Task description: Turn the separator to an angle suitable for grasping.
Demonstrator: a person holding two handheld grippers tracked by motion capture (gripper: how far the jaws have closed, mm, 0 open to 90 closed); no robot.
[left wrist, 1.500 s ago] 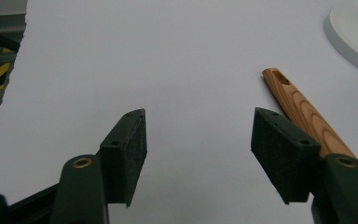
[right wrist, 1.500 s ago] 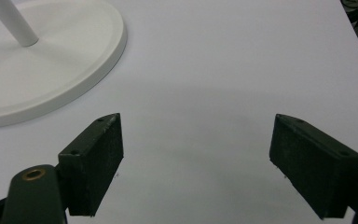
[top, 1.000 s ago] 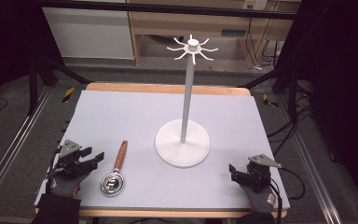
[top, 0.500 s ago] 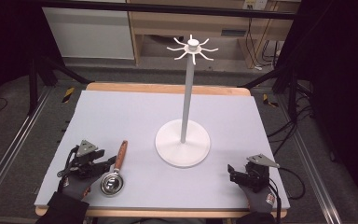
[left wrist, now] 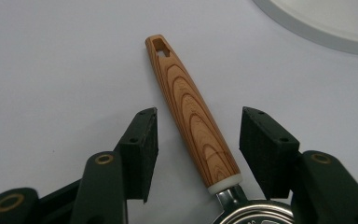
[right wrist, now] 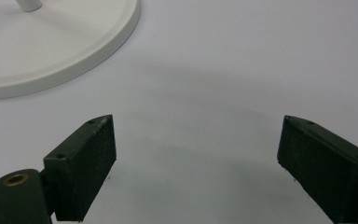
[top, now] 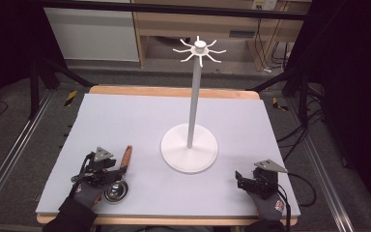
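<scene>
A small metal strainer with a wooden handle [top: 126, 156] [left wrist: 191, 112] lies on the grey mat at the front left, its steel bowl [top: 115, 190] nearest me. My left gripper [top: 110, 170] [left wrist: 198, 133] hangs low over it, one jaw on each side of the handle near the bowl end. Its jaws have just been closing, but a gap remains on both sides and the pads do not touch the wood. My right gripper [top: 243, 180] [right wrist: 196, 140] rests open at the front right with only bare mat between its fingers.
A white stand with a round base [top: 189, 155] [right wrist: 51, 46] [left wrist: 326, 23], a tall pole [top: 193, 96] and hooks at the top rises at the mat's centre. The grey mat [top: 125, 116] covers a wooden table; dark floor and cables lie around it.
My left hand has moved right and forward from the mat's left edge onto the strainer's handle and sunk slightly. Its jaws have narrowed. The right gripper has stayed put.
</scene>
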